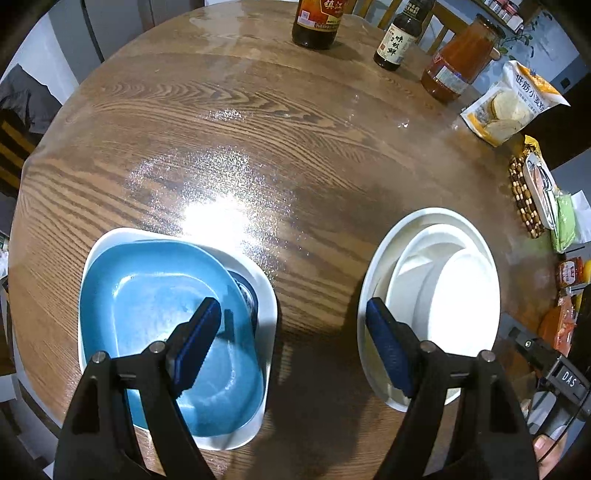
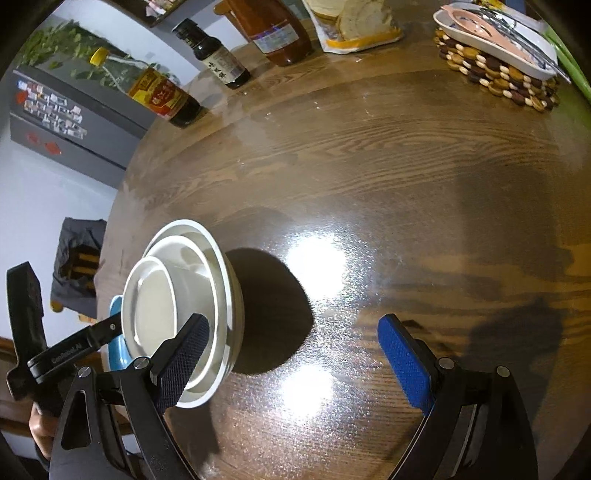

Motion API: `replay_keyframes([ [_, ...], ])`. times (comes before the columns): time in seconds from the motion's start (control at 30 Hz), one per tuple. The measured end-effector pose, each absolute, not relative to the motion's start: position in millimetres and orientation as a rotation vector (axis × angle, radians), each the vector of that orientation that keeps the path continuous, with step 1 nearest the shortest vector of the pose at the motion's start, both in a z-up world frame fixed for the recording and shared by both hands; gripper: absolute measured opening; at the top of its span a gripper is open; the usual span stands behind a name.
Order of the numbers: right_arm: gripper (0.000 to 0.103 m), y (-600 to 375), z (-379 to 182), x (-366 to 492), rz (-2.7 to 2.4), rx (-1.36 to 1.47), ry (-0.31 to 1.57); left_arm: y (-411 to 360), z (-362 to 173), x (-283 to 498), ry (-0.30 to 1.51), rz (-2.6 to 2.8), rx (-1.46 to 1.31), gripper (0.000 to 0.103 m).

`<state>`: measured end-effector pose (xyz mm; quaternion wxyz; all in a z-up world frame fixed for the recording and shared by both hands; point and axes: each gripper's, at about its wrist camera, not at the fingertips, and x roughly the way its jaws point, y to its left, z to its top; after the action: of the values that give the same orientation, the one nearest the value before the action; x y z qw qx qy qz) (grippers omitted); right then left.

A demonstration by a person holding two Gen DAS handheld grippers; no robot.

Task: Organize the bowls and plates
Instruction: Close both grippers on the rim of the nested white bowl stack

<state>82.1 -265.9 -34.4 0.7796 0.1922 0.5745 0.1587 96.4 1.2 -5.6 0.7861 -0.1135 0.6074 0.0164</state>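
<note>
Left gripper (image 1: 293, 314) hangs over the wooden table (image 1: 258, 122), fingers spread wide, gripping nothing. Blue plate (image 1: 147, 295) sits inside a white square dish (image 1: 266, 295) below its left finger. Stack of white bowls (image 1: 436, 280) nested together sits near its right finger. Right gripper (image 2: 291, 343) also wide apart, empty, above bare tabletop; bowl stack just beside its left finger. Sauce bottles (image 1: 316, 22) stand at the far edge.
</note>
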Motion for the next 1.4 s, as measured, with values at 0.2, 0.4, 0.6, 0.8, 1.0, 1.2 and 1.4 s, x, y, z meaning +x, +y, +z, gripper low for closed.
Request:
replay_keyframes([
  [0.2,0.093,-273.7,-31.1,84.0,0.315,0.423,1.226,3.1,-6.3,97.1,1.315,0.033,-0.251,0.079],
  [0.4,0.093,-268.6,-37.2,85.2,0.286,0.37,1.269,2.0,-6.6,97.2,1.315,0.032,-0.251,0.079],
  [0.6,0.093,-259.8,-41.6,90.2,0.262,0.318,1.28,-1.7,-5.2,98.5,1.316,0.038,-0.223,0.079],
  [0.8,0.093,-259.2,-46.8,91.7,0.269,0.326,1.28,-5.3,-4.0,100.8,1.318,0.059,-0.182,0.079],
  [1.0,0.082,-256.7,-40.2,88.8,0.294,0.297,1.243,-11.5,-0.8,101.2,1.308,0.046,-0.149,0.063],
  [1.2,0.054,-253.7,-34.5,85.4,0.36,0.339,1.214,-22.9,0.3,100.3,1.279,0.037,-0.138,0.043],
  [1.4,0.043,-245.2,-29.0,84.4,0.382,0.312,1.199,-35.9,1.9,100.0,1.242,0.024,-0.13,0.018],
])
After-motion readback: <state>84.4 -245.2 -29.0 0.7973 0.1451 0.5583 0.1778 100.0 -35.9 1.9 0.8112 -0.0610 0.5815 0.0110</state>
